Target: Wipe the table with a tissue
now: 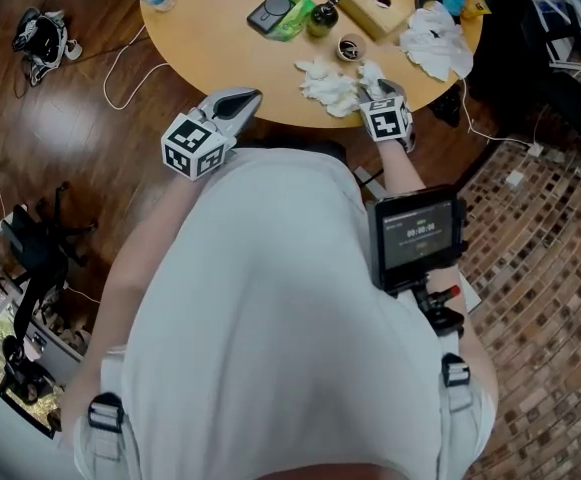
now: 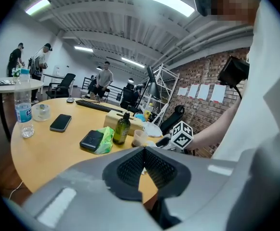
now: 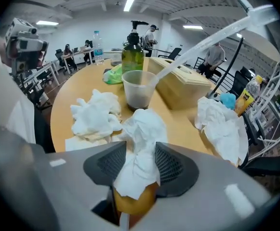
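The right hand-held gripper (image 3: 136,150) tilts down over the desk (image 3: 72,88) near its edge. Its jaws are spread, with the crumpled tissue (image 3: 142,134) standing between them. The tissue's long axis runs along the jaws, its bunched end pointing toward the plastic cup (image 3: 139,90), just beside a heap of other tissues (image 3: 94,114). The left hand-held gripper (image 2: 143,150) hovers off the desk's edge, jaws pressed together on nothing.

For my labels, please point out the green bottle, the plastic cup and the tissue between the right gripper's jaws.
green bottle (image 3: 132,57), right gripper view, middle of its body.
plastic cup (image 3: 137,93), right gripper view, its front wall.
tissue (image 3: 140,150), right gripper view, its crumpled middle.
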The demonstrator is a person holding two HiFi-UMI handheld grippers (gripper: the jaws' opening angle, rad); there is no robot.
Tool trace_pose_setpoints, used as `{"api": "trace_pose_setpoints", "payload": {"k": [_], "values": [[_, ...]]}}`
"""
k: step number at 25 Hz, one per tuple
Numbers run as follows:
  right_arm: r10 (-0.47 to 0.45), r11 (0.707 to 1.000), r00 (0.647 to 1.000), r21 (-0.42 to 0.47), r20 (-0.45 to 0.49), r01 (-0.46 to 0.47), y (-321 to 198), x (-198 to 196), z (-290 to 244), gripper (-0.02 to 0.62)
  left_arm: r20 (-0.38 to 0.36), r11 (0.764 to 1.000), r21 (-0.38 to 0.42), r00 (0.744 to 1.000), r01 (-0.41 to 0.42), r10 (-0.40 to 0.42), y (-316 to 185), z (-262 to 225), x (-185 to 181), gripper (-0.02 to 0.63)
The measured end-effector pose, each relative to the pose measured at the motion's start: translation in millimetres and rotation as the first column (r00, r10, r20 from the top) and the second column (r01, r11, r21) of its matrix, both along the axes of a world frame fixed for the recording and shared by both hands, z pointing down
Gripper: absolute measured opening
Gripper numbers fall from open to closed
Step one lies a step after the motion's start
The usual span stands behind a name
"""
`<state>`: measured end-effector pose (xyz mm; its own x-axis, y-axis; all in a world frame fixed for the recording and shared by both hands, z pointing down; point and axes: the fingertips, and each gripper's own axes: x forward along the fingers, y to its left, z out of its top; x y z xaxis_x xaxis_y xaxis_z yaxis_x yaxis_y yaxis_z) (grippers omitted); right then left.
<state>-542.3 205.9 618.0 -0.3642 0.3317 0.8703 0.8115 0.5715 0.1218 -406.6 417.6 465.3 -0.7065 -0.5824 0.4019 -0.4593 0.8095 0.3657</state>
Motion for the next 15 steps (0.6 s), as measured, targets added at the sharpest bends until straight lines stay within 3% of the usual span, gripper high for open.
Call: {"api": "trace_pose_setpoints", "payload": {"k": [5, 8, 12, 15], "values": [[0.02, 1.0, 1.0, 0.008, 0.001, -0.02, -6.2, -8.7, 3.9, 0.184, -0.003, 1.0, -0.003, 1.0, 0.007, -0.007, 3.6, 0.4, 3.8, 0.006], [0.067, 0.998, 0.998, -0.014, -0.011, -0.067, -11.1, -15.4, 2.7, 0.102, -0.003, 1.0, -0.004, 1.0, -0.006, 0.006, 2.0, -0.2, 4.0, 0.006], [0.144, 0.985, 0.989, -0.089, -0.03, -0.147, -19.9, -16.8, -10.3, 0.066, 0.001, 1.0, 0.001, 1.0, -0.023, 0.023, -0.5, -1.6, 5.1, 0.006], [0.222, 0.956, 0.974, -0.187, -0.037, -0.225, -32.9, -12.2, -24.4, 0.06, 0.004, 0.999, 0.011, 0.999, -0.04, 0.04, -3.4, -1.1, 5.7, 0.006]]}}
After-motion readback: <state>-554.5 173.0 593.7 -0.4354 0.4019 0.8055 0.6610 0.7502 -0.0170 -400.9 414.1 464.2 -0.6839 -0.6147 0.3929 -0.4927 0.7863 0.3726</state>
